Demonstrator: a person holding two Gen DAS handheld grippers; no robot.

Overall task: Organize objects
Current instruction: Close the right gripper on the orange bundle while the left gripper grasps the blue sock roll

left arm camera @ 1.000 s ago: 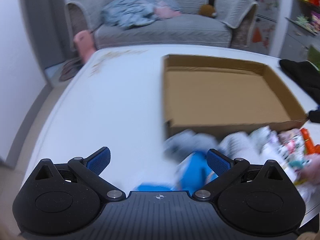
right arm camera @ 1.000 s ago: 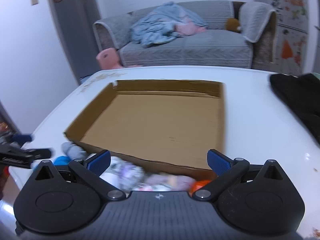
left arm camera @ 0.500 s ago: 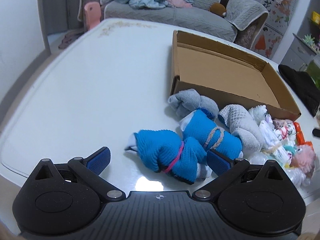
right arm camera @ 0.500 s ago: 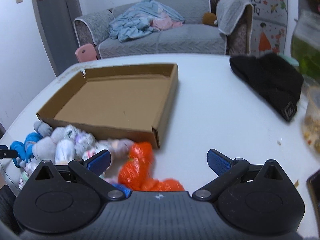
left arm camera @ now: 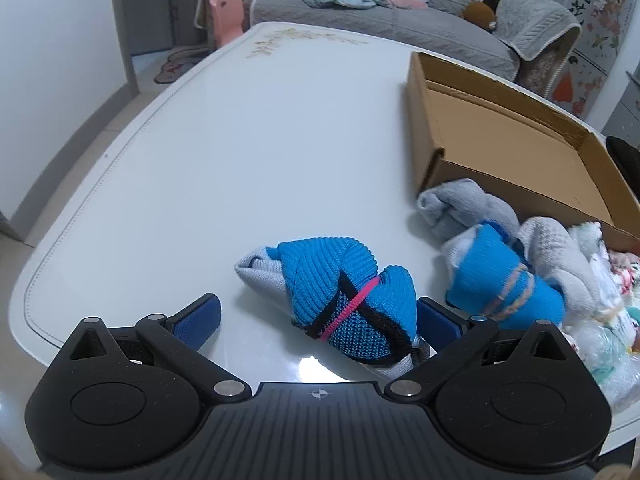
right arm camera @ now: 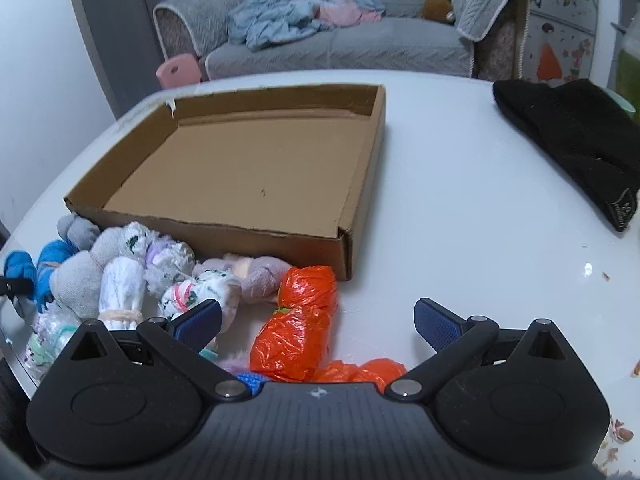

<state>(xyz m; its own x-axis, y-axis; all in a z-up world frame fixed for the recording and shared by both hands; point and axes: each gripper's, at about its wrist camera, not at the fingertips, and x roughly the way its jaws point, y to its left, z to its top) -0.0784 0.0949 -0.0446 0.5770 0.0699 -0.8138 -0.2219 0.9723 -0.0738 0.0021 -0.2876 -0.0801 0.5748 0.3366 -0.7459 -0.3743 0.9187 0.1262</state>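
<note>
A shallow empty cardboard box [right arm camera: 248, 164] [left arm camera: 516, 136] lies on the white table [left arm camera: 240, 152]. Along its near side sits a heap of bundled socks and bags. A blue sock roll with a pink band [left arm camera: 352, 300] lies between the fingers of my left gripper [left arm camera: 318, 320], which is open around it. Beside it are a second blue roll [left arm camera: 504, 280] and grey rolls [left arm camera: 468, 208]. My right gripper [right arm camera: 318, 320] is open over an orange plastic bundle [right arm camera: 298, 324], with white and grey bundles [right arm camera: 120, 276] to its left.
A black knit garment [right arm camera: 576, 144] lies on the table's right side. Crumbs dot the right edge [right arm camera: 606, 276]. A grey sofa [right arm camera: 340, 36] with clothes and a pink chair [right arm camera: 178, 70] stand beyond the table. The table's left part [left arm camera: 200, 168] is bare.
Both grippers pulled back and tilted down toward the heap. The left one closed in on the pink-banded blue roll, now between its fingers. The right now hangs over the orange bundle.
</note>
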